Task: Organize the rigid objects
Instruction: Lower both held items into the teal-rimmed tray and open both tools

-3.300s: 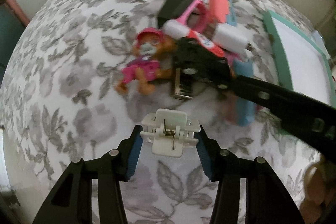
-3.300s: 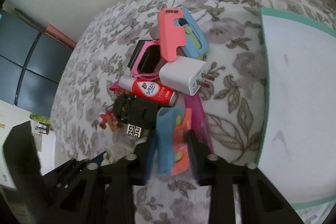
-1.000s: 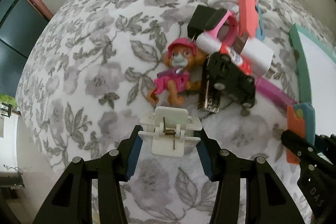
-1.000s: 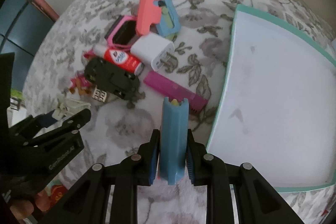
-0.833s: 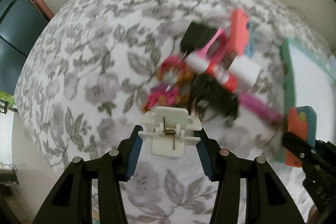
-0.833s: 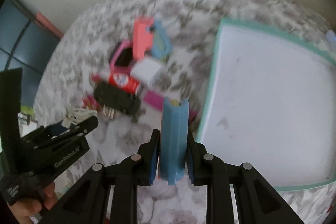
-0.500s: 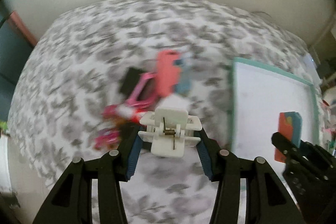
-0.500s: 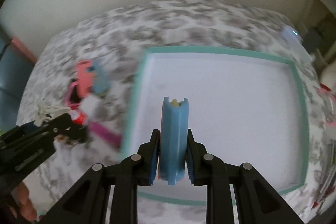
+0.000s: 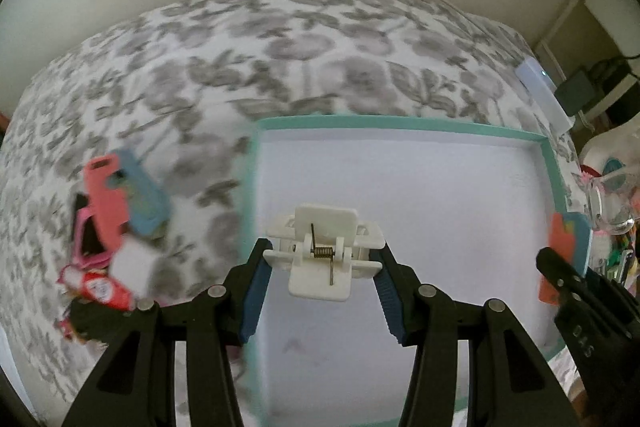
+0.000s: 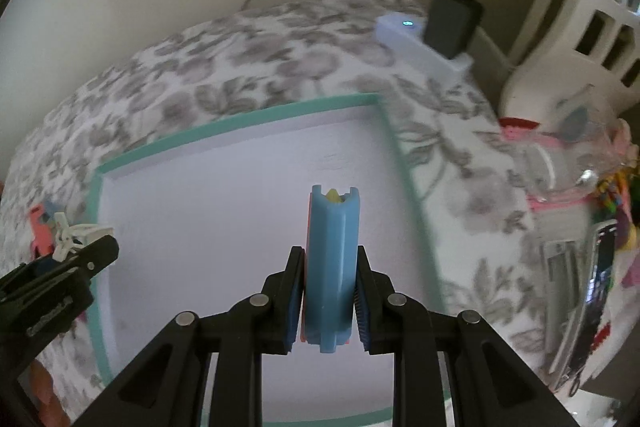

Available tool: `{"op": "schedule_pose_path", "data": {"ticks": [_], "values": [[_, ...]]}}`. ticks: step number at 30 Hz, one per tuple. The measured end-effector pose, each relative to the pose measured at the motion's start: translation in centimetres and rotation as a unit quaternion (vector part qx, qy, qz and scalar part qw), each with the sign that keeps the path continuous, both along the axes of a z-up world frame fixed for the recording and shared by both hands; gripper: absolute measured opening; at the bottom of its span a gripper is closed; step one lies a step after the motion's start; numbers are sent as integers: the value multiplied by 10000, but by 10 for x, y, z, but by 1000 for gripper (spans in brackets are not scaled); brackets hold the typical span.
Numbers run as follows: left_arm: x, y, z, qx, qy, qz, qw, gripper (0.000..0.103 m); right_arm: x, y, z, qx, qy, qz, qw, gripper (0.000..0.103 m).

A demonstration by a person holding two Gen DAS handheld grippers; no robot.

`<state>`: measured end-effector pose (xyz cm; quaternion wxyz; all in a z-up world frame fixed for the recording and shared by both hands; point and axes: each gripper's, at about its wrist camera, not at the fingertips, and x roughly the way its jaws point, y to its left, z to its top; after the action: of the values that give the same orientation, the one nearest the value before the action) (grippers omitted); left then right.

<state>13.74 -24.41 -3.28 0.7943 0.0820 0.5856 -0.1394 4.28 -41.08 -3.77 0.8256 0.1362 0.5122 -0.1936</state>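
Note:
My left gripper (image 9: 322, 291) is shut on a white plastic spring clip (image 9: 322, 253), carried above the white tray with a teal rim (image 9: 400, 124). My right gripper (image 10: 328, 307) is shut on a blue and coral plastic piece (image 10: 330, 267), held on edge over the same tray (image 10: 248, 125). In the left wrist view that piece (image 9: 568, 251) and the right gripper sit over the tray's right side. The right wrist view has the left gripper and the clip (image 10: 70, 233) at the tray's left edge. The tray floor is bare.
Left of the tray lies a pile: a coral and blue piece (image 9: 120, 199), a pink frame (image 9: 86, 239), a white charger (image 9: 134, 263), a red tube (image 9: 104, 289). A white power strip (image 10: 420, 45) with a black plug (image 10: 452, 17) and clear bags (image 10: 568, 187) sit to the right.
Both grippers have swept right from the pile of objects to above the tray, each still gripping its item. The pile has slid to the left edge of both views.

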Motion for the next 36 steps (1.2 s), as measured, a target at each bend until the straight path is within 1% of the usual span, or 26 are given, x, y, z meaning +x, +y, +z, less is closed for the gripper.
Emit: {"op": "schedule_pose_path", "data": {"ticks": [6, 11, 13, 16, 20, 24, 27, 29, 31, 32, 33, 34, 35, 36], "values": [[4, -25, -12, 47, 31, -87, 9999, 52, 6, -10, -1, -18, 41, -2, 10000, 24], [4, -31, -16, 56, 22, -73, 10000, 52, 8, -3, -6, -17, 164, 116, 9998, 24], [6, -32, -16, 91, 20, -49, 9999, 54, 15, 3, -12, 2, 199, 161, 9997, 24], [6, -31, -15, 86, -24, -49, 9999, 66, 18, 5, -17, 8, 259, 210, 9994, 24], [6, -27, -11, 74, -38, -16, 10000, 71, 19, 6, -22, 17, 356, 197, 9992, 24], [6, -20, -3, 44, -148, 69, 9999, 84, 18, 6, -24, -6, 409, 163, 9990, 25], [6, -16, 4, 33, -230, 84, 9997, 84, 17, 6, -21, -69, 377, 155, 9991, 25], [7, -11, 9, 30, -296, 122, 9995, 84, 18, 7, -18, -194, 391, 155, 9989, 27], [8, -7, 13, 23, -348, 181, 9992, 89, 18, 7, -15, -262, 380, 129, 9989, 37], [8, -4, 15, 9, -378, 215, 9991, 92, 17, 8, -14, -285, 361, 116, 9989, 49], [8, -1, 17, -12, -410, 243, 9989, 92, 17, 8, -11, -296, 317, 128, 9990, 58], [8, 4, 19, -28, -459, 284, 9985, 92, 16, 9, -9, -306, 282, 138, 9990, 64], [8, 7, 20, -27, -498, 312, 9983, 92, 16, 11, -7, -341, 246, 145, 9990, 67], [8, 11, 22, -24, -547, 345, 9979, 92, 17, 12, -5, -382, 214, 164, 9989, 72]]}}
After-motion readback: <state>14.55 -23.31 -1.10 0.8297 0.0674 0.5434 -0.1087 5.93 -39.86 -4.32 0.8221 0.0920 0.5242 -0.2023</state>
